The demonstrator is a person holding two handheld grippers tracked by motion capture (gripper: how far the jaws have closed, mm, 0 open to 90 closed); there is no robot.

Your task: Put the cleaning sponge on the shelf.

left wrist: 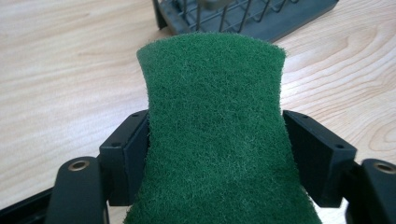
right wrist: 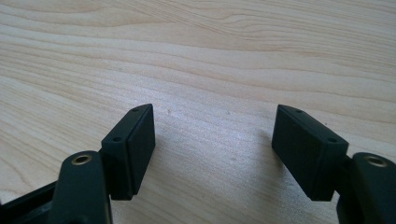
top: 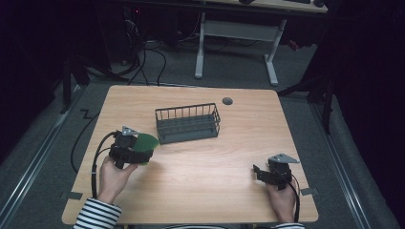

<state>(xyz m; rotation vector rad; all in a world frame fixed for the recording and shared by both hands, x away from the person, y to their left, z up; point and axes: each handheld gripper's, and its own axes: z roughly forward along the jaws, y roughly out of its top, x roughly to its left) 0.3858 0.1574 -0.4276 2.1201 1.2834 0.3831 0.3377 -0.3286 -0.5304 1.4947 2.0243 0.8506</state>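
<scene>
High view: wire basket (top: 187,123) standing near the middle of the wooden table (top: 200,191), dark and rectangular, long side across; green scouring pad (top: 145,142) just off the basket's near-left corner, close beside it but whether touching cannot be told; pad clamped in the left gripper (top: 138,153), held by a hand (top: 112,175) with a striped sleeve (top: 98,214) coming in from the near edge, left of the basket; right gripper (top: 258,171) well apart from the basket, toward the table's near-right corner, in the other hand (top: 281,200), jaws pointing left across the bare wood; small dark round grommet (top: 227,101) behind the basket's right end, near the far edge.

Left gripper view: pad (left wrist: 215,130) upright between the two black jaws, pressed on both flanks and pinched in at the waist; left gripper (left wrist: 215,154) thus closed on the pad, wide as the pad is; basket (left wrist: 252,18) just beyond the pad's top edge, its near corner and wire bars in sight; table (left wrist: 60,79) on either side.

Right gripper view: right gripper (right wrist: 214,140) with jaws standing wide apart, nothing between them; pale wood grain of the table (right wrist: 210,56) below and ahead.
</scene>
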